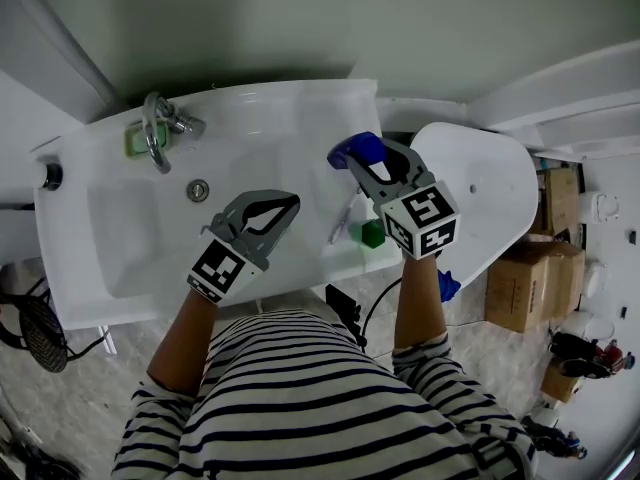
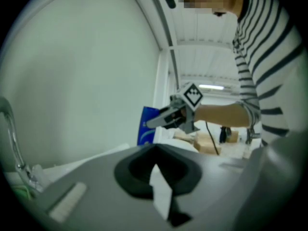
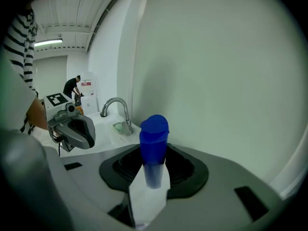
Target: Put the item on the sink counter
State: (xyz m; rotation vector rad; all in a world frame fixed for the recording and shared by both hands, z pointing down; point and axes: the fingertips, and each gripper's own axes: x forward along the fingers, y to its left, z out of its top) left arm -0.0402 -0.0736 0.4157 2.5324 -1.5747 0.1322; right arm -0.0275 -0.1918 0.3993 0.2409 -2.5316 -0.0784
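Bathroom trial, seen from above: a white sink counter (image 1: 300, 108) spans the middle of the scene, with its faucet (image 1: 155, 128) at the far left. Over the counter's far right end, the right gripper (image 1: 352, 158) is clamped on a blue capped bottle (image 1: 360, 148), its pads pressing the bottle's lower body. The bottle appears to hang clear of the surface rather than rest on it. The left gripper (image 1: 290, 202) hovers over the middle of the counter with its jaws together and nothing between them. A small green block (image 1: 373, 234) sits on the near right edge. By the look of it the task is part done: the bottle is gripped and above the counter, with setting down and release left.
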